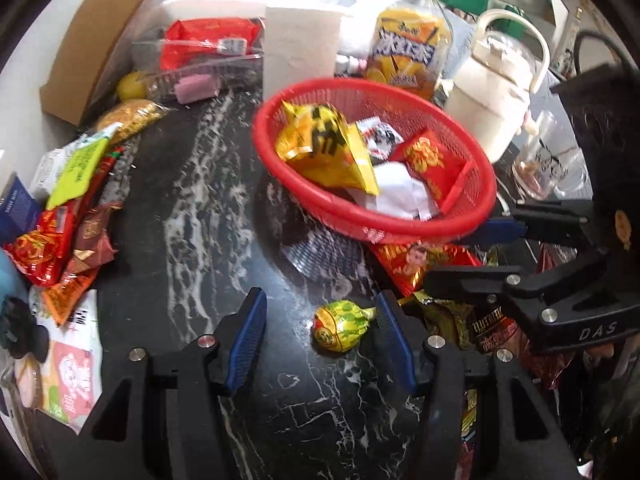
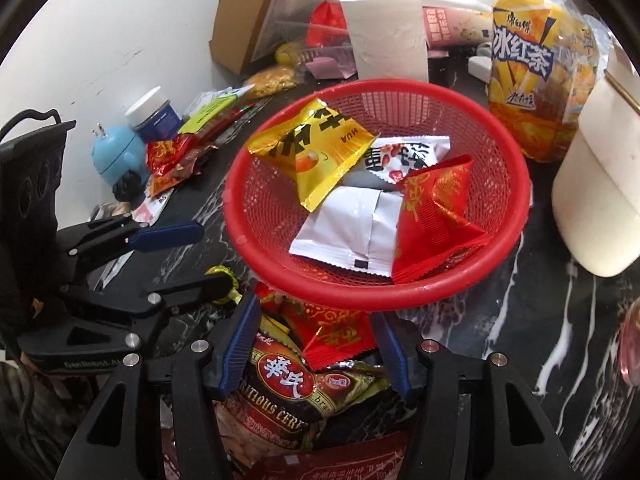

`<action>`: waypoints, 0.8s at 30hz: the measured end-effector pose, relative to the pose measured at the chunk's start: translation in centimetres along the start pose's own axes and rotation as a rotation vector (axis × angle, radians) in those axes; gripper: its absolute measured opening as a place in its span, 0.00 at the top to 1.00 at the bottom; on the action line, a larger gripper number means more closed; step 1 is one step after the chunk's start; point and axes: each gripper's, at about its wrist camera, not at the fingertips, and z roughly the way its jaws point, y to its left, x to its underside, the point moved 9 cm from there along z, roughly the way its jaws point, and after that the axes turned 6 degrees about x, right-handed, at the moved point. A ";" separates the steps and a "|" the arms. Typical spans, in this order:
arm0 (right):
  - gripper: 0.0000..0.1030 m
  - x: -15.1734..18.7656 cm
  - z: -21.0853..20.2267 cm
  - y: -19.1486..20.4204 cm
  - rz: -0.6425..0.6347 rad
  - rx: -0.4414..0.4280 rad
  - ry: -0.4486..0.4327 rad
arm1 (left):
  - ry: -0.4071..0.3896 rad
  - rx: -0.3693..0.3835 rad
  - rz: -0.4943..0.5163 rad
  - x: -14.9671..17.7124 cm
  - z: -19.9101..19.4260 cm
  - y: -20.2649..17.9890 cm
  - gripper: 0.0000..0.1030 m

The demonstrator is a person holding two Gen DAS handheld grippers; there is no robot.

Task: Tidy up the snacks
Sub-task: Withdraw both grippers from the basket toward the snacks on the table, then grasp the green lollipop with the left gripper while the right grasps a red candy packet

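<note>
A red mesh basket (image 1: 262, 140) (image 2: 340, 300) sits on the black marble counter and holds a yellow packet (image 2: 316, 148), a white packet (image 2: 352, 232), a red packet (image 2: 436, 216) and a white packet with red print (image 2: 404, 152). My left gripper (image 1: 320, 338) is open low over the counter. A yellow-green wrapped candy (image 1: 340, 326) lies between its fingers, close to the right pad. My right gripper (image 2: 316, 348) (image 1: 476, 254) is open above a heap of snacks in front of the basket, over a small red packet (image 2: 340, 336) and a brown cereal packet (image 2: 288, 384).
An iced-tea bottle (image 1: 404, 48), a cream jug (image 1: 492, 96), a white paper roll (image 1: 300, 48) and a cardboard box (image 1: 92, 40) stand behind the basket. More snack packets (image 1: 68, 220) lie along the left wall. A glass (image 1: 548, 160) stands at the right.
</note>
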 end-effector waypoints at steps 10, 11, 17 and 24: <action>0.70 0.9 -0.2 1.6 -0.095 0.014 0.027 | 0.009 0.127 -0.008 0.4 0.8 -1.3 0.46; 0.71 1.0 -0.2 1.6 -0.096 0.013 0.027 | 0.008 0.127 -0.006 0.4 0.8 -1.4 0.49; 0.77 1.9 -0.8 2.4 -0.135 0.060 0.001 | 0.009 0.136 0.056 1.0 0.6 -2.8 0.60; 0.78 3.9 -1.9 3.1 -0.126 0.059 -0.006 | 0.021 0.140 0.056 2.8 -0.4 -4.1 0.60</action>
